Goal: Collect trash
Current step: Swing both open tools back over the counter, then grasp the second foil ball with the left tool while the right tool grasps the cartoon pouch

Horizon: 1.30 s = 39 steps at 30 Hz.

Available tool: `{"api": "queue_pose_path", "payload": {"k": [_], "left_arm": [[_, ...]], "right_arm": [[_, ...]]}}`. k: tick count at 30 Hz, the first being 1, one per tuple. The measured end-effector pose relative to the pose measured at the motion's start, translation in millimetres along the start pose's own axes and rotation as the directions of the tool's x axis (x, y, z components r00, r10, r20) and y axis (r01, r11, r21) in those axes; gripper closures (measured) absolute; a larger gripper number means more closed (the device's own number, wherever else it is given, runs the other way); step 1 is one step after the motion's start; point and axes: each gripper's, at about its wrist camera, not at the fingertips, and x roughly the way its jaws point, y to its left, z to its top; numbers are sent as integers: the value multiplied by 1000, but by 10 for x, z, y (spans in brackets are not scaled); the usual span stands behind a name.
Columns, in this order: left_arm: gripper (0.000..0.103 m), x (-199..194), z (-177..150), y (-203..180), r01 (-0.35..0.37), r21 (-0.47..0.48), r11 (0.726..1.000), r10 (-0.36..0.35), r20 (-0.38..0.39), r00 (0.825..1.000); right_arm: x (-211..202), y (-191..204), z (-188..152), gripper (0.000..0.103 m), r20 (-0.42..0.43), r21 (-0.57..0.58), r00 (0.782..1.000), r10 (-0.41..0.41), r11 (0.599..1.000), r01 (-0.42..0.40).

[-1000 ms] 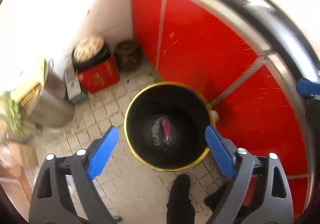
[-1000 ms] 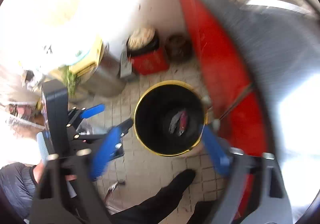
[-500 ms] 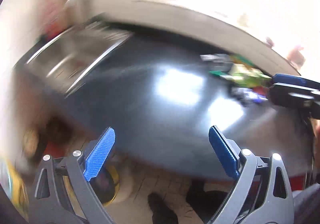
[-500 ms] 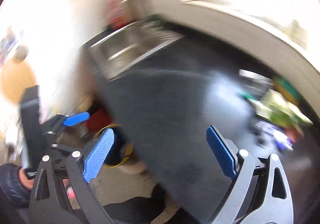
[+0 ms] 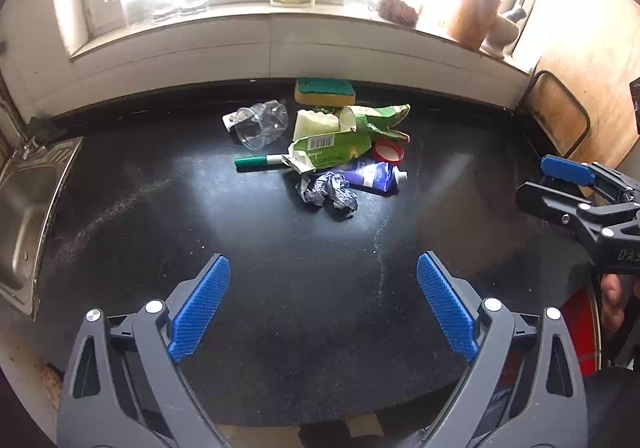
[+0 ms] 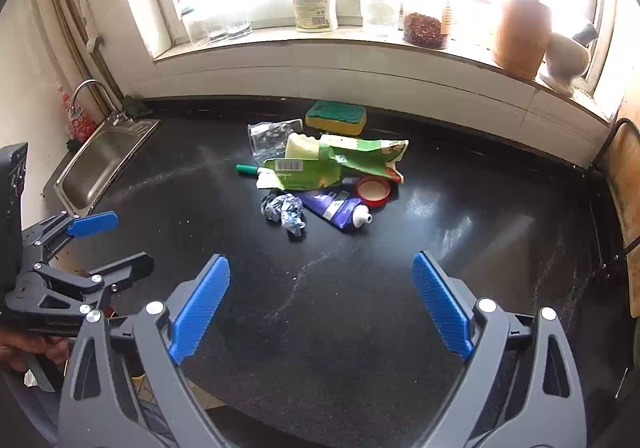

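A: Item: heap of trash mid-way across the black stone worktop [image 5: 320, 288] — crumpled grey foil ball [image 5: 329, 195], purple squeeze tube with white cap [image 6: 336, 209], torn green carton [image 5: 332, 153], green marker pen [image 5: 256, 161], crushed clear plastic cup [image 5: 260, 123].

B: Left gripper [image 5: 323, 312], right gripper [image 6: 320, 306]: jaws spread wide, both empty, well short of heap.

A: Handling: foil ball nearest, loose; probably best first. Straddle, close gently, lift clear without dragging the tube alongside.

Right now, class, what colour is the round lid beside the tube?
Red lid, white inside; clearest in the right wrist view.
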Motion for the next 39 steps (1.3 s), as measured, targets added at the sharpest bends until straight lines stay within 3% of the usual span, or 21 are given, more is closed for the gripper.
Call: {"api": "queue_pose_path", "payload": {"k": [6, 12, 15, 19, 23, 28, 31, 33, 34, 35, 39], "left_arm": [[11, 395, 188, -43, -6, -39, 999, 4, -51, 999], [11, 1026, 395, -67, -72, -110, 991, 59, -113, 992], [11, 1373, 435, -26, -93, -186, 978, 65, -153, 986], [11, 1769, 457, 12, -140, -249, 958, 93, -191, 977], [11, 2078, 446, 64, -201, -297, 934, 127, -249, 960], [11, 2212, 467, 66, -254, -272, 928, 192, -234, 953], [20, 2211, 466, 51, -249, -254, 935, 198, -213, 957], [41, 2158, 461, 33, -236, -243, 941, 191, -194, 962], [53, 2128, 462, 22, -222, -245, 944, 178, -191, 965], [58, 2105, 453, 37, -207, -260, 943, 159, -194, 968], [63, 1870, 388, 111, -195, -301, 933, 144, -184, 972]], "right_arm": [[303, -232, 306, 13, 9, -74, 999, 49, 996, -48], [886, -423, 704, 13, -31, -228, 998, 63, 971, -69], [1248, -499, 865, 13, -58, -332, 996, 75, 939, -90], [1743, -511, 1009, 13, -100, -486, 992, 81, 866, -120], [2126, -523, 1096, 13, -164, -565, 982, 95, 807, -173], [2442, -517, 1097, 15, -210, -636, 972, 101, 741, -215], [2544, -478, 1025, 23, -217, -677, 972, 84, 704, -213], [2583, -462, 972, 40, -211, -700, 975, 70, 686, -201], [2585, -455, 958, 42, -212, -703, 975, 69, 682, -201], [2566, -450, 953, 48, -205, -703, 976, 67, 684, -195], [2383, -437, 968, 55, -192, -678, 979, 70, 712, -184]]}}
